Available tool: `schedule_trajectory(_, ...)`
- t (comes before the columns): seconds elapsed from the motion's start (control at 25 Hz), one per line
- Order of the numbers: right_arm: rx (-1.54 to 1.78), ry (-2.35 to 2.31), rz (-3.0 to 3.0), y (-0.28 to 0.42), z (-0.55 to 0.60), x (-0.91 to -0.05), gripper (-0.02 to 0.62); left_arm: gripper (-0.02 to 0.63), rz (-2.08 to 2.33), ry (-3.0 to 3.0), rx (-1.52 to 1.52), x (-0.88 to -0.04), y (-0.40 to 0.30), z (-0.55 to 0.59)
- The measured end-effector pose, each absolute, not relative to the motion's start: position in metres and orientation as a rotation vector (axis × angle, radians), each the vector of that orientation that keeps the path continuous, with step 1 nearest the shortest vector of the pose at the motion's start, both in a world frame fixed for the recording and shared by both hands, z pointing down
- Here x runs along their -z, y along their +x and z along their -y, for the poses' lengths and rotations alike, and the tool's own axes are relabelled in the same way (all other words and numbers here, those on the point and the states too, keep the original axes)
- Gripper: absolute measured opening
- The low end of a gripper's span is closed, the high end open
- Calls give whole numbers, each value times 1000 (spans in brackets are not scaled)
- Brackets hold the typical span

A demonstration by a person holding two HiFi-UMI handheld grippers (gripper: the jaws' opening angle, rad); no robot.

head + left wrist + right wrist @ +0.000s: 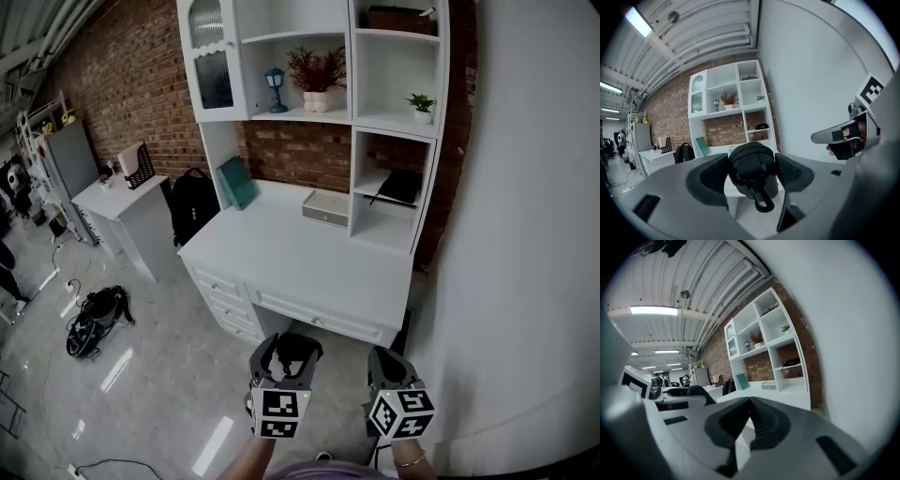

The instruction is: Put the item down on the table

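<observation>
The left tongs hold a small black pouch by its sides, up in the air well short of the table, the right tongs are closed on nothing, and the pouch looks soft and light, so holding its sides should work.

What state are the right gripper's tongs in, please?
Shut: the right gripper has its tongs meeting at the tips, nothing between them.

place: mock home office inside an industrial hall | cues: white table, shelf hutch, brick wall, potted plant, glossy floor, ribbed ceiling, strip light
</observation>
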State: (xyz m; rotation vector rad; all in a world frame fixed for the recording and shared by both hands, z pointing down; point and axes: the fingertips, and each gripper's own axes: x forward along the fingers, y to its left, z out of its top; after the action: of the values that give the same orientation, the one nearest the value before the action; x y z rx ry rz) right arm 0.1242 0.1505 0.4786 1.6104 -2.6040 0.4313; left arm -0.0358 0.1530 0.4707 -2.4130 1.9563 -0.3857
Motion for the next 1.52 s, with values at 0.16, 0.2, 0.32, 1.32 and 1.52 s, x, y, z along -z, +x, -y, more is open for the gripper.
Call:
schedule_trajectory(0.16,-459,1586,2595,119,-146,-485,2,314,-1970,-2415,385,-472,-38,-151)
schedule_trajectory(0.2,-464,1577,2596,116,-144,-486,2,314,-1973,-2413,387,-473,-39,-149)
schedule_trajectory(0.32,-481,1569,2590,112,-137,-492,2,314,-1979,-2419,398,-478,-42,-141)
schedule_trajectory(1.32,-373,1639,2598,17,139,-452,2,314,-1746,-2514,275,-444,-118,147)
schedule_trajectory(1.52,-350,1662,2583,7,174,-444,2,314,-1679,-2544,245,-434,-121,190)
